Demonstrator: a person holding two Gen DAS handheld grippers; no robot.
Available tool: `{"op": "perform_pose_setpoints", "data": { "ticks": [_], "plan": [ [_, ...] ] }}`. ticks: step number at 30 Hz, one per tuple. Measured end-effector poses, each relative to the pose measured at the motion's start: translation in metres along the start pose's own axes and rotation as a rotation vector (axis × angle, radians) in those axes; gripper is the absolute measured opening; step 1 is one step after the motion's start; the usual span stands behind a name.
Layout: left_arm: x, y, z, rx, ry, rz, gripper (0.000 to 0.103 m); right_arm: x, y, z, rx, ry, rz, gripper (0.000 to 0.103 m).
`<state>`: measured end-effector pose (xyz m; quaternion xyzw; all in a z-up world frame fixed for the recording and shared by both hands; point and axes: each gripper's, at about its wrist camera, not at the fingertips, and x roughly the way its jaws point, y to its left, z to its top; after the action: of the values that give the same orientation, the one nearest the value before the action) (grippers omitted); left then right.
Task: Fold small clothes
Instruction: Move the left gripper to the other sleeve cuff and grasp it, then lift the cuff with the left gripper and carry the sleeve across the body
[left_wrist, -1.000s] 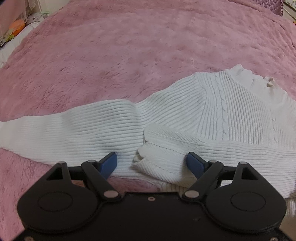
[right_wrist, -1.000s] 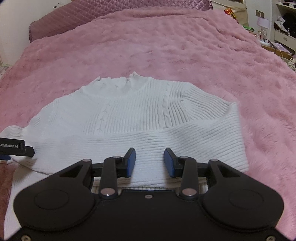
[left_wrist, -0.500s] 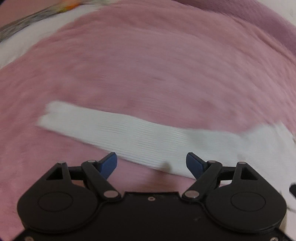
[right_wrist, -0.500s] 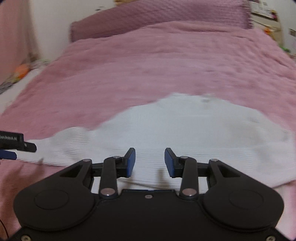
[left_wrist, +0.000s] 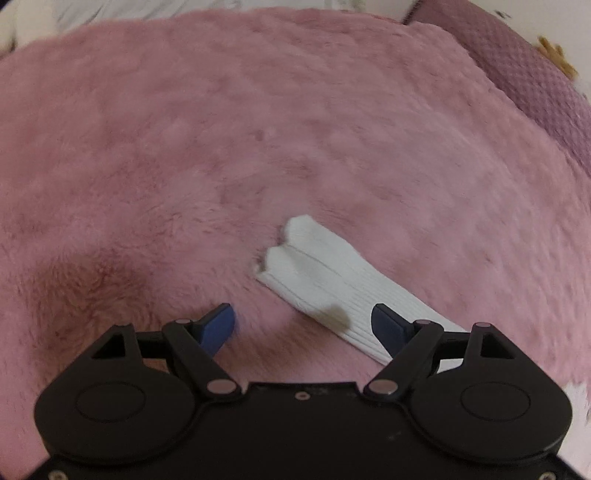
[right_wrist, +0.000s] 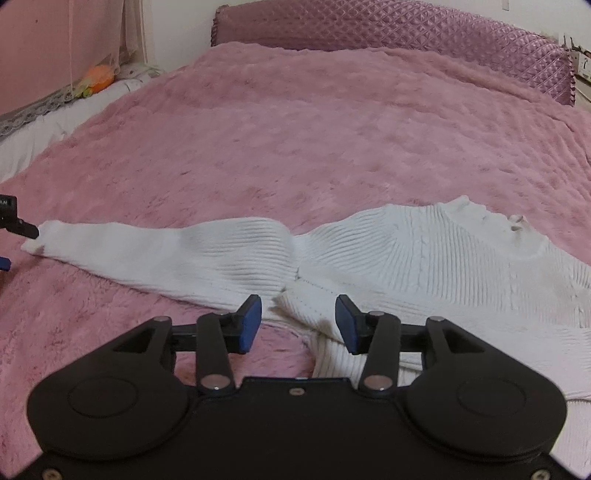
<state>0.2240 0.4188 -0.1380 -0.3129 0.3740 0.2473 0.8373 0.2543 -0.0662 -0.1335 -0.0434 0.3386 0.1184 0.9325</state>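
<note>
A white ribbed knit sweater (right_wrist: 424, 254) lies on a pink fluffy blanket (right_wrist: 314, 129). One sleeve (right_wrist: 147, 251) stretches out flat to the left; its cuff end (left_wrist: 299, 251) shows in the left wrist view. My left gripper (left_wrist: 303, 325) is open and empty, hovering near that cuff, with the sleeve beside its right finger. My right gripper (right_wrist: 298, 325) is open and empty over the armpit area, where a folded part of the sweater lies. The left gripper's tip (right_wrist: 18, 225) shows at the far left edge of the right wrist view.
A quilted purple headboard (right_wrist: 388, 33) stands at the far end of the bed. White bedding with a lace edge (right_wrist: 48, 110) and an orange object (right_wrist: 98, 75) lie at the left side. The blanket spreads wide around the sweater.
Both grippers swung left. The left one moved from the sweater's body out to the sleeve's cuff end. The right one moved from the hem to the armpit. Both stayed open.
</note>
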Motion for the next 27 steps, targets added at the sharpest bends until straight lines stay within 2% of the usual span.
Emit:
{"op": "perform_pose_setpoints", "data": {
  "ticks": [6,10,15,17,18,19,22,27],
  "plan": [
    [0.011,0.007,0.008,-0.029,-0.028,-0.071,0.084,0.005,0.004,-0.002,-0.008,0.017,-0.006,0.046],
    [0.017,-0.004,0.011,-0.044,-0.029,-0.145,0.081,0.006,0.005,-0.002,-0.007,0.024,-0.003,0.046],
    [0.018,-0.008,0.006,-0.072,-0.054,-0.162,0.079,0.007,0.005,-0.002,-0.007,0.026,-0.003,0.047],
    [0.016,-0.01,0.004,-0.062,-0.072,-0.159,0.066,0.007,0.004,-0.003,-0.006,0.026,-0.007,0.047],
    [0.015,-0.01,0.003,-0.06,-0.071,-0.158,0.033,0.008,0.003,-0.003,-0.004,0.026,-0.011,0.047],
    [0.016,-0.008,0.003,-0.071,-0.058,-0.165,0.004,0.01,0.003,-0.003,-0.001,0.028,-0.014,0.047],
    [0.017,0.002,0.001,-0.136,-0.041,-0.213,0.004,0.015,0.002,-0.003,0.009,0.033,-0.017,0.047],
    [0.0,0.005,-0.002,-0.152,-0.084,-0.283,0.002,0.021,0.003,-0.007,0.015,0.051,-0.012,0.047]
  ]
}}
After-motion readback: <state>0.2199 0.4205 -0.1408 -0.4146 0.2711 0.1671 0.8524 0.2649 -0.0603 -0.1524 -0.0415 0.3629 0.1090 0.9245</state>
